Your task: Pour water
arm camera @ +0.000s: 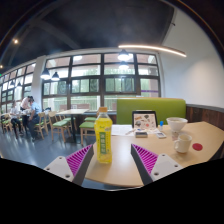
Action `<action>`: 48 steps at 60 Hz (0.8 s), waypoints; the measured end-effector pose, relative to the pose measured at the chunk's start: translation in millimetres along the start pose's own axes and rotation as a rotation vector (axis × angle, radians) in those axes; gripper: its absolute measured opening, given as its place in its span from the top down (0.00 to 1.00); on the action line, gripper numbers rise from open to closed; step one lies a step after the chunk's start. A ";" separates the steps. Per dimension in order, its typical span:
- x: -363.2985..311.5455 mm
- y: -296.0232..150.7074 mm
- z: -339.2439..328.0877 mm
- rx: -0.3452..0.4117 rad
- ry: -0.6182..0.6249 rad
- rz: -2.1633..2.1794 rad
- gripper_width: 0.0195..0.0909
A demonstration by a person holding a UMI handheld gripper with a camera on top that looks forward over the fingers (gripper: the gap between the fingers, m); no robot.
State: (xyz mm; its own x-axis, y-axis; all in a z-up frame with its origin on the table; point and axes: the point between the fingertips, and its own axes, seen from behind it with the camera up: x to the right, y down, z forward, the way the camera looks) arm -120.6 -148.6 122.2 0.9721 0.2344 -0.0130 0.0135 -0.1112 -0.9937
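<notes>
- Risk of tipping comes first: the yellow bottle (103,140) is tall and narrow, so a finger brushing its side on the way in could knock it over on the wooden table (120,168), in my judgement.
- Slipping is the second worry; a smooth plastic body pinched too high or too lightly may twist or slide when tilted for the pour.
- Spilling is the third: the white cup (182,144) stands well apart from the bottle, beyond the right-hand finger, with a white bowl (177,124) and a small red item (197,147) near it, so a hurried swing could miss the cup or bump these.
- Fingers of the gripper (107,159) are spread wide, their magenta pads (78,158) holding nothing.
- Bottle stands upright on the table, between the two fingers and slightly ahead of their tips, with a clear gap at each side; it sits nearer the left-hand pad than the right.
</notes>
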 end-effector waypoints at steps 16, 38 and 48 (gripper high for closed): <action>-30.5 18.3 116.9 -0.110 0.080 -0.074 0.12; -25.2 42.3 177.9 -0.216 0.117 -0.092 0.87; -18.7 42.5 177.4 -0.217 0.092 -0.074 0.87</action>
State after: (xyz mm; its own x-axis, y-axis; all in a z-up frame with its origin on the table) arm -179.8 13.6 60.4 0.9836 0.1620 0.0793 0.1262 -0.3043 -0.9442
